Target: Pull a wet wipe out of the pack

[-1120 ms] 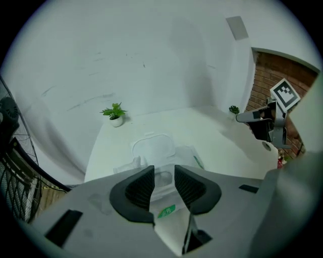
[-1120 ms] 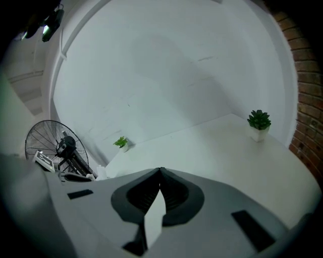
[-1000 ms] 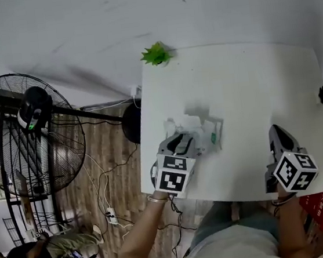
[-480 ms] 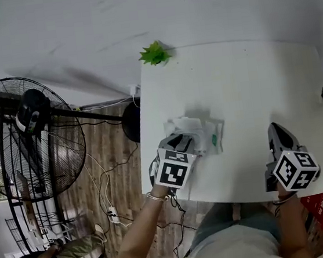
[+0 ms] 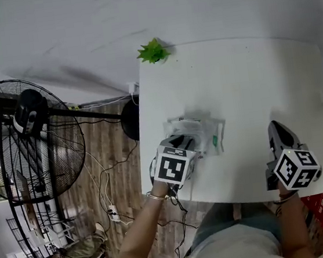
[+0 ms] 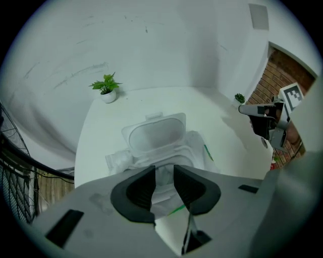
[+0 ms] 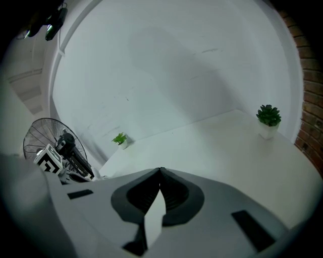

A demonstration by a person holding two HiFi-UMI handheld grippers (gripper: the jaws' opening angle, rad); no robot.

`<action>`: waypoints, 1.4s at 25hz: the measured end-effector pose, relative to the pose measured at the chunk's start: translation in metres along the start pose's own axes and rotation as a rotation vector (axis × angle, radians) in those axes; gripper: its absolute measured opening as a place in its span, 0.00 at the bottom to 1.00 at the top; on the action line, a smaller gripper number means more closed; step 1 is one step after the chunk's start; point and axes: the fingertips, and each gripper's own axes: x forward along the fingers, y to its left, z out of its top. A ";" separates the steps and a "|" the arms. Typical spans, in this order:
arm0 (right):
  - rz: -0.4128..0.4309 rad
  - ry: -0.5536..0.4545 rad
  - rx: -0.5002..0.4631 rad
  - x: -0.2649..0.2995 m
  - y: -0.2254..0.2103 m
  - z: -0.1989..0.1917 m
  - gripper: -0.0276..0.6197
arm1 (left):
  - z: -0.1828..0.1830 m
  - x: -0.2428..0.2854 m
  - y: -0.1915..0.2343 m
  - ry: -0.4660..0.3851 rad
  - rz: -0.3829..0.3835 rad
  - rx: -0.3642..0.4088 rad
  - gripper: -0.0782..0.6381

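**Location.** The pack (image 5: pixel 206 133) lies flat on the white table (image 5: pixel 242 74), and we give all positions from it. Its lid (image 6: pixel 154 135) is hinged open and stands up on the pack's far side. In the opening just in front of the lid, a crumpled tuft of the top wet wipe (image 6: pixel 161 189) stands proud.

**Grippers.** The left gripper (image 6: pixel 164 171) is directly above the pack opening, pointing steeply down. Its jaws are spread and have just been closing slightly. The tuft sits between them, and we see no pad pressing on it yet. The right gripper (image 7: pixel 160 171) is well to the right of the pack, near the table's front edge. Its jaw tips are pressed together with nothing between them.

**Handling.** We expect the wipe to be light, limp and damp, so it gives no resistance to the pads and may slip or tear if we nip only its edge. The pack is a soft film pouch and probably light, so it may lift with the wipe.

**Grip point.** We take the tuft low, close to the opening, where the folds bunch thickest. We judge that bracing the pack's right end with the idle gripper would keep it down.
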 end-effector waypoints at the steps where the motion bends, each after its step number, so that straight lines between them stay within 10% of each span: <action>1: -0.001 0.002 0.001 0.000 0.000 0.000 0.04 | -0.001 0.001 0.000 0.003 -0.001 -0.004 0.27; 35: -0.024 0.011 -0.002 0.001 0.001 -0.001 0.04 | -0.007 0.007 0.008 0.005 -0.029 -0.022 0.13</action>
